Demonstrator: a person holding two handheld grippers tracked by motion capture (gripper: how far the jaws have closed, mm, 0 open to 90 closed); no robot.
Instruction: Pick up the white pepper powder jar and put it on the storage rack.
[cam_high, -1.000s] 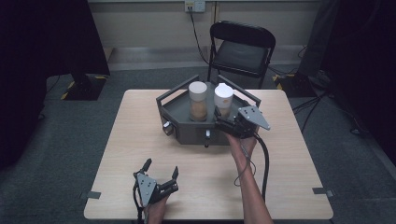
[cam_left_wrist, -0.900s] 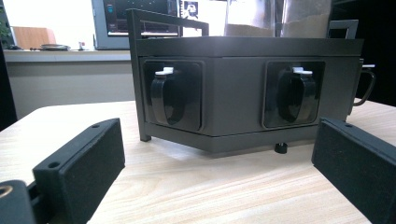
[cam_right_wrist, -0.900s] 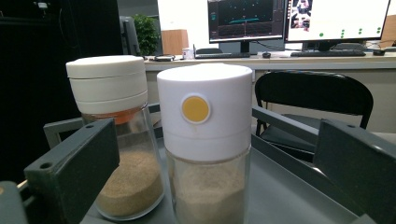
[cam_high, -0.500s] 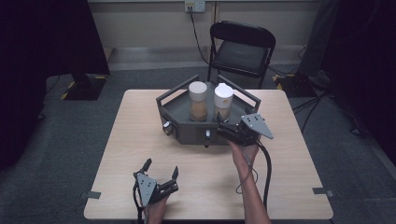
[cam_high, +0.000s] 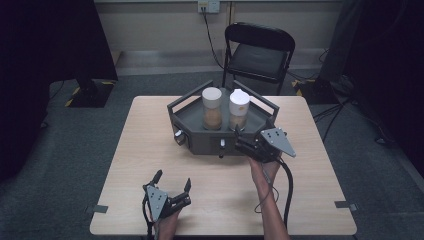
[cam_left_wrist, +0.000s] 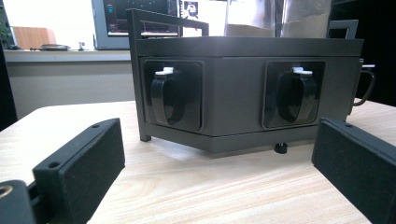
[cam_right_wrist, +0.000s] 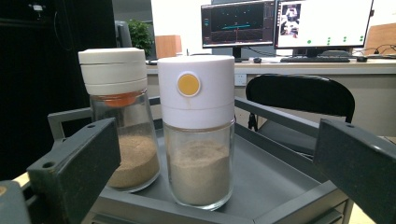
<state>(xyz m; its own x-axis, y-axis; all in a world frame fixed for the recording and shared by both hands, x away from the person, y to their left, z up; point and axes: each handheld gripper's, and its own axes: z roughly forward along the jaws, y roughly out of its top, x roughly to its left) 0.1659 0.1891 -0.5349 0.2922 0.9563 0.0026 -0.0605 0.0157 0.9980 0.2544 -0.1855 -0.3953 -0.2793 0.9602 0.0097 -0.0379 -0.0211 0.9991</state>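
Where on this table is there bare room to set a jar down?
The light wooden table is bare left of the dark grey hexagonal tray, and along the front edge between the left gripper and the right forearm. Inside the tray it is crowded: two white-lidded glass jars stand side by side, and the right gripper is open at its rim.

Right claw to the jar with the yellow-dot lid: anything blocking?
Nothing visible between them. The open right claw faces the white-lidded glass jar with the yellow dot head-on; only the dark grey tray's low front rim lies below the path. The second jar stands beside it.
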